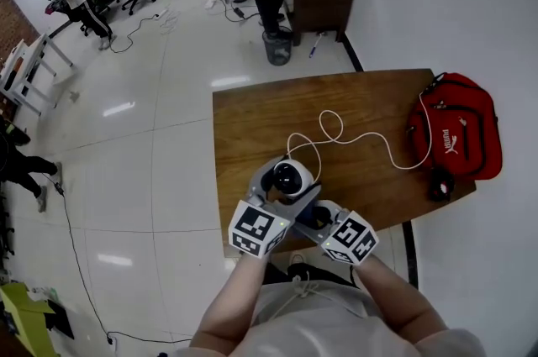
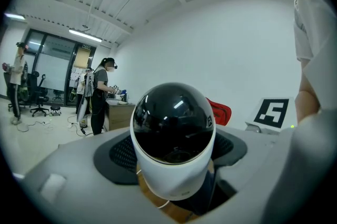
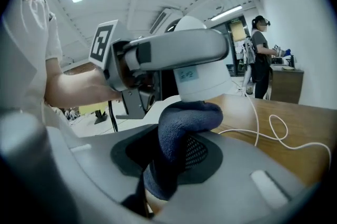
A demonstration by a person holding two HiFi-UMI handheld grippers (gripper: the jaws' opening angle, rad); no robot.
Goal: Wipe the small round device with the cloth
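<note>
Device (image 2: 172, 133) clamped in left gripper (image 1: 286, 184) jaws, over table (image 1: 252, 116) near edge. Right gripper view alone shows right gripper (image 3: 178, 150) pinching cloth (image 3: 181, 120) against device's white base.

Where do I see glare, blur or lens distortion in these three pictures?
Head view: ceiling lights glare on the glossy floor, and straight lines bend toward the edges. Left gripper view: the device shows bright light streaks on its black dome, and the picture's corners are dark. Right gripper view: the cloth is fairly sharp, while the gray foreground is soft.
</note>
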